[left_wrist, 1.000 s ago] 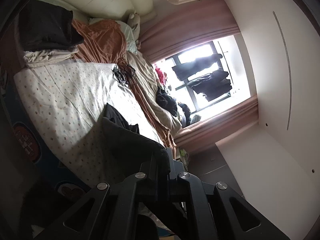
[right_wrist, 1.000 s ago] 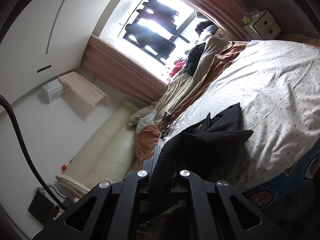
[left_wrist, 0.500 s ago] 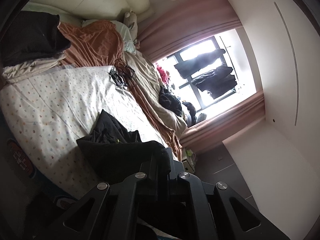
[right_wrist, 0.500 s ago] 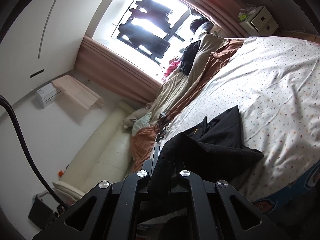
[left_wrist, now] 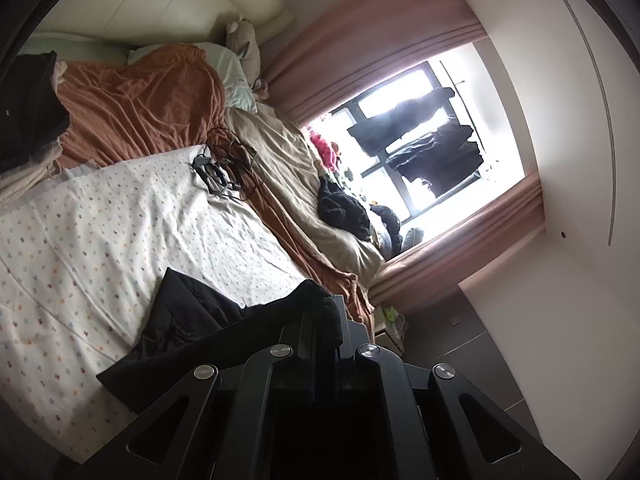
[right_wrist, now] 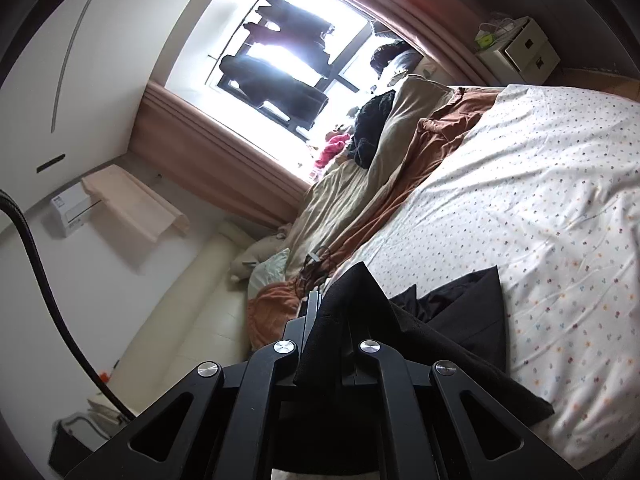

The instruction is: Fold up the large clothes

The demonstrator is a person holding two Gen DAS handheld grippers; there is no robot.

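Note:
A large black garment (left_wrist: 180, 332) lies partly on the white dotted bedsheet (left_wrist: 120, 220) near the bed's edge. My left gripper (left_wrist: 326, 312) is shut on one edge of it, the cloth bunched between the fingers. In the right wrist view the same black garment (right_wrist: 460, 320) drapes from my right gripper (right_wrist: 332, 300), which is shut on another edge of it. Both grippers hold the cloth lifted above the bed; the rest trails onto the sheet.
An orange blanket (left_wrist: 140, 96) and a beige duvet (left_wrist: 288, 168) lie along the far side. A tangle of cables (left_wrist: 224, 168) sits on the sheet. Stacked clothes (left_wrist: 28, 104) are at the head end. A bright window (right_wrist: 280, 60) and a bedside box (right_wrist: 520, 48) stand beyond.
Both grippers have swung with the garment; its hanging part has spread flatter onto the sheet and lies nearer the bed's edge. Both grips stay shut.

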